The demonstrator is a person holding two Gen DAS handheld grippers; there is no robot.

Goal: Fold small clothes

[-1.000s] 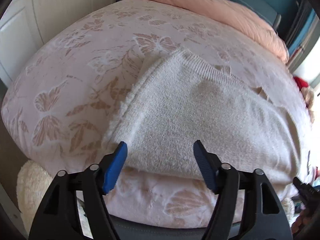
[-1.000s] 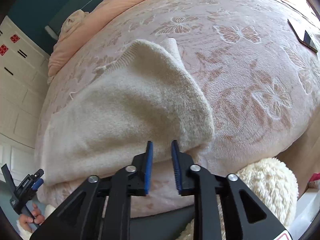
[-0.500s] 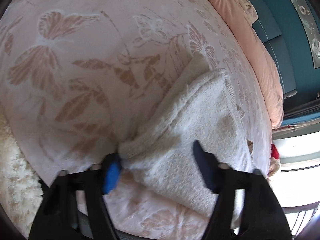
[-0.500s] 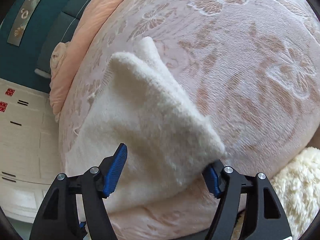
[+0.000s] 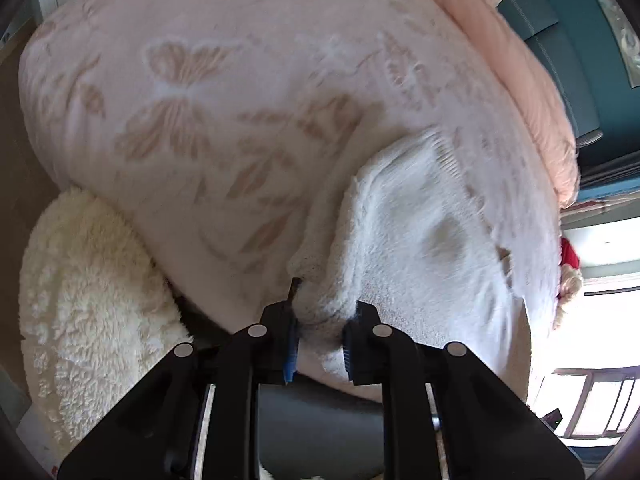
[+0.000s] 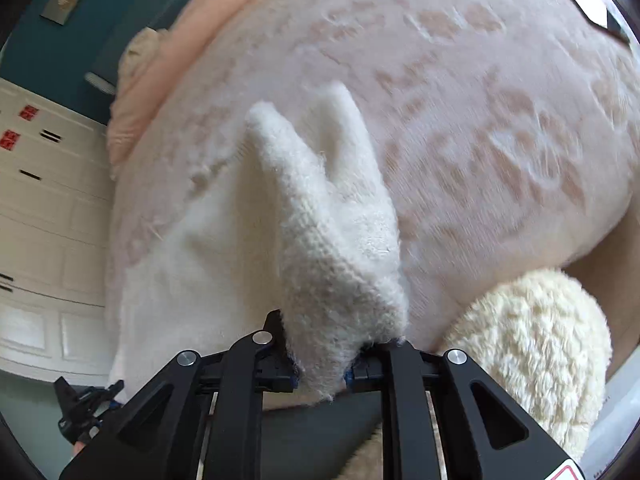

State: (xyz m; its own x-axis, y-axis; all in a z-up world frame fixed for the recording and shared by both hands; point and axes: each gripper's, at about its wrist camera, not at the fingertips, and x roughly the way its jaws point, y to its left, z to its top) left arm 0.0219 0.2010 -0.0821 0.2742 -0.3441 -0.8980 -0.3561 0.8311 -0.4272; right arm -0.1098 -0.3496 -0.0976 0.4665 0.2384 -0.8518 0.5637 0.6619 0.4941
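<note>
A cream knitted sweater (image 5: 420, 236) lies folded on a pink butterfly-print bedspread (image 5: 192, 92). My left gripper (image 5: 320, 328) is shut on the sweater's near left corner at the bed's front edge. In the right wrist view the same sweater (image 6: 328, 240) rises in a lifted fold, and my right gripper (image 6: 320, 364) is shut on its near right corner. The left gripper (image 6: 86, 410) shows small at the lower left of the right wrist view. The fingertips of both grippers are partly hidden by the knit.
A fluffy cream rug or cushion (image 5: 88, 292) lies below the bed's front edge; it also shows in the right wrist view (image 6: 532, 344). A peach duvet (image 5: 516, 60) lies at the head of the bed. A dark flat object (image 6: 596, 12) lies on the bedspread far right. White cupboard doors (image 6: 36, 216) stand on the left.
Both grippers were open around the sweater's near corners half a second ago; both have closed on the knit. The right corner now stands lifted in a fold.
</note>
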